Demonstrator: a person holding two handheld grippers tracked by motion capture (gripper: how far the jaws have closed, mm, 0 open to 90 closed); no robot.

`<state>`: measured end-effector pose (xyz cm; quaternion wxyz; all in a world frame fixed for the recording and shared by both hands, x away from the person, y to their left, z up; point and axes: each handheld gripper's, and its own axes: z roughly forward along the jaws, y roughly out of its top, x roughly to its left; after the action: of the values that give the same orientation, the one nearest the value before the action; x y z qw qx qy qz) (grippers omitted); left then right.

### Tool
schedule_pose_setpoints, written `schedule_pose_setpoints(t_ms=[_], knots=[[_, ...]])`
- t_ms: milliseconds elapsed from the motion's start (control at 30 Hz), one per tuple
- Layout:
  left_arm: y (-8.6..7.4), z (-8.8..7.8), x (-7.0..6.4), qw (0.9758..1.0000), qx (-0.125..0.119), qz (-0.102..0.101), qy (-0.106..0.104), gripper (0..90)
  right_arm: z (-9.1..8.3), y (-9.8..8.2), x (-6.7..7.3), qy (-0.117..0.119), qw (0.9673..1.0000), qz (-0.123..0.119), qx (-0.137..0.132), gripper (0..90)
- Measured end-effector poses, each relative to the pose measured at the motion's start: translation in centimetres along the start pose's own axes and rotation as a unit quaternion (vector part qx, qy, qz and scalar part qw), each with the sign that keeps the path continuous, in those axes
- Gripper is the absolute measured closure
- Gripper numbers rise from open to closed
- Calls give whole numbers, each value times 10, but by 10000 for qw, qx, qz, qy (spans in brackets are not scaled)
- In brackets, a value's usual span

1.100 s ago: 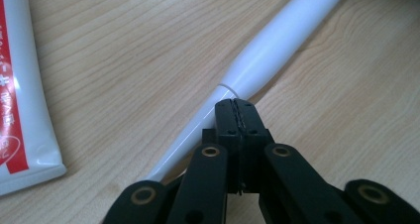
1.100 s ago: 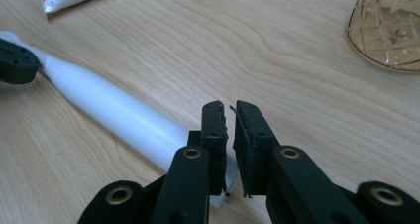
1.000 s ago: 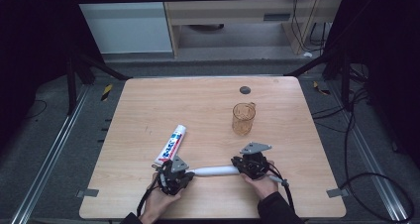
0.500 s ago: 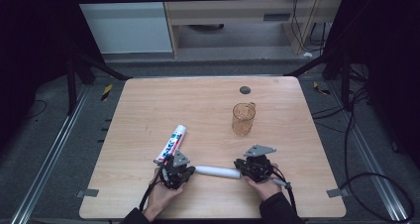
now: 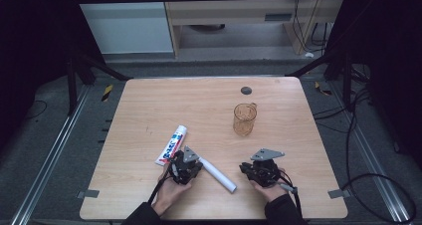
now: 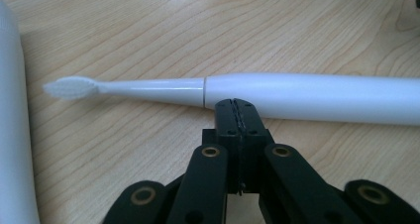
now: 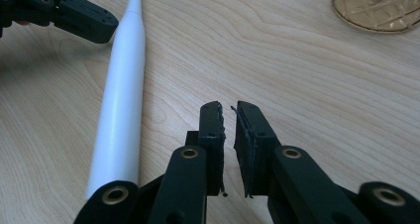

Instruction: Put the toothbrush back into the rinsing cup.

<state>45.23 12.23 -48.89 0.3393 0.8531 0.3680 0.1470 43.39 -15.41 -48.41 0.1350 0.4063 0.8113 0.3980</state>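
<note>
- On the near edge of the wooden table (image 5: 149, 100), high view: the electric toothbrush (image 5: 217, 174) lay flat and slantwise between the two grippers. The left gripper (image 5: 185, 166) sat at its upper end; the right gripper (image 5: 260, 171) sat well apart from its lower end.
- Same view: a toothpaste tube (image 5: 171, 145) lay just beyond the left gripper, and an amber glass cup (image 5: 244, 119) stood upright farther back on the right.
- Left gripper view: the jaws were pressed together with nothing between them, their tips just beside the handle of the toothbrush (image 6: 312, 92), apparently touching it. The brush head (image 6: 72, 88) pointed toward the toothpaste tube (image 6: 12, 135) at the frame's left edge.
- Right gripper view: the right gripper (image 7: 229, 110) was all but closed, a thin slit between the pads, holding nothing. The toothbrush (image 7: 121, 110) lay beside it, untouched, and the base of the cup (image 7: 379, 6) showed at top right.
- Step judged: the toothbrush was down on the table, gripped by neither tool; the work looked to be between a release and a fresh pickup.
- Next move judged: one gripper would need to spread wide and straddle the round handle squarely, as it may roll.
- Writing: the tube carried red and blue print, too small to read. No brand could be made out on the toothbrush or the cup.
</note>
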Motion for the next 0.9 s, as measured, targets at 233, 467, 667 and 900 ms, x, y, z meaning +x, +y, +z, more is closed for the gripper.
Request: schedule_pose_setpoints(t_ms=[233,467,667,900], knots=[[3,-2,2,10000,-77,10,34,896,-7,-1,-1,-63,10000,65,-42,800],[-1,-48,26,9975,-586,-227,312,895,-23,9,-6,-316,9991,109,-274,718],[-14,-77,53,9935,-811,-536,596,890,-33,21,-11,-482,9982,163,-322,621],[-40,-96,87,9876,-784,-960,966,851,-43,44,-11,-508,9980,186,-317,527]])
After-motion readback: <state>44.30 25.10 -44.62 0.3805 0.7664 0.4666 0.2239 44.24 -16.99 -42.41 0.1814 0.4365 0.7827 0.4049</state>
